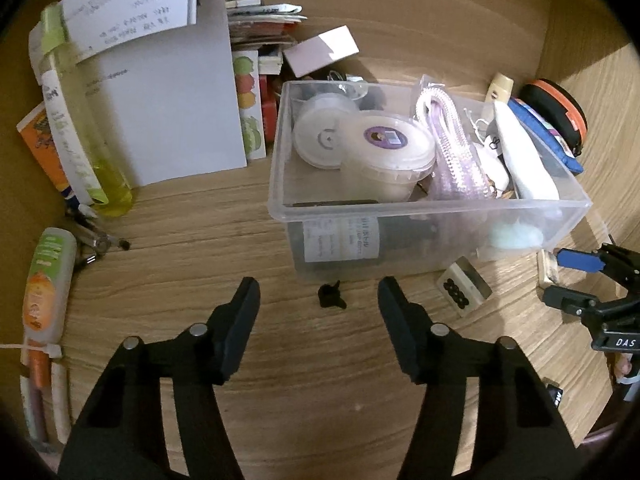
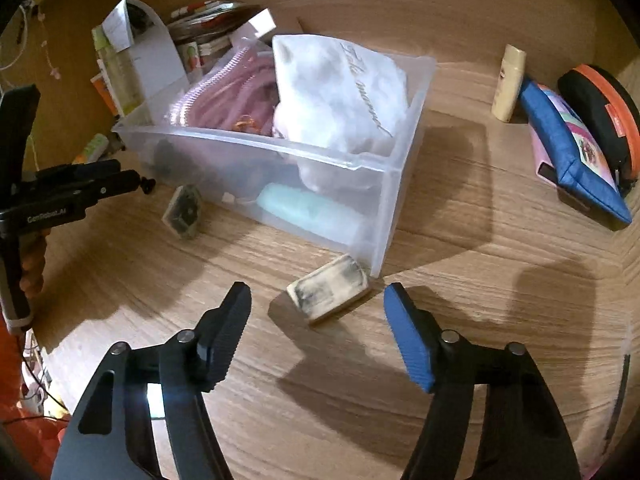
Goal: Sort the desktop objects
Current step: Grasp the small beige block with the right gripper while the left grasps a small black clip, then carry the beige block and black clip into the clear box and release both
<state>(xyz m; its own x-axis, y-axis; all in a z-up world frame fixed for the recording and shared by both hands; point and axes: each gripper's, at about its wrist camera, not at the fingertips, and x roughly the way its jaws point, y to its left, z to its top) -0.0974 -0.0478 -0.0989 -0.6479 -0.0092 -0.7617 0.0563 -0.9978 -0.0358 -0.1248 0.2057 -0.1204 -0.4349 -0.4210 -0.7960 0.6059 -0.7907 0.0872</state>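
A clear plastic bin [image 1: 432, 216] stands on the wooden desk, filled with round tubs, a purple coil pack and a white pouch; it also shows in the right wrist view [image 2: 280, 168]. My left gripper [image 1: 319, 300] is open and empty, with a small black clip [image 1: 331, 295] on the desk between its fingertips, in front of the bin. My right gripper [image 2: 317, 300] is open and empty, with a dirty eraser [image 2: 329, 287] lying between its fingertips at the bin's corner. A small grey block with black dots [image 1: 464, 286] lies by the bin, also in the right wrist view [image 2: 184, 211].
A yellow bottle [image 1: 86, 136], white papers [image 1: 168, 100] and books stand at the back left. A tube [image 1: 46, 284] and pens lie at the left. A blue pouch [image 2: 576, 152], an orange-black case [image 2: 604, 108] and a cream tube [image 2: 509, 82] lie at the right.
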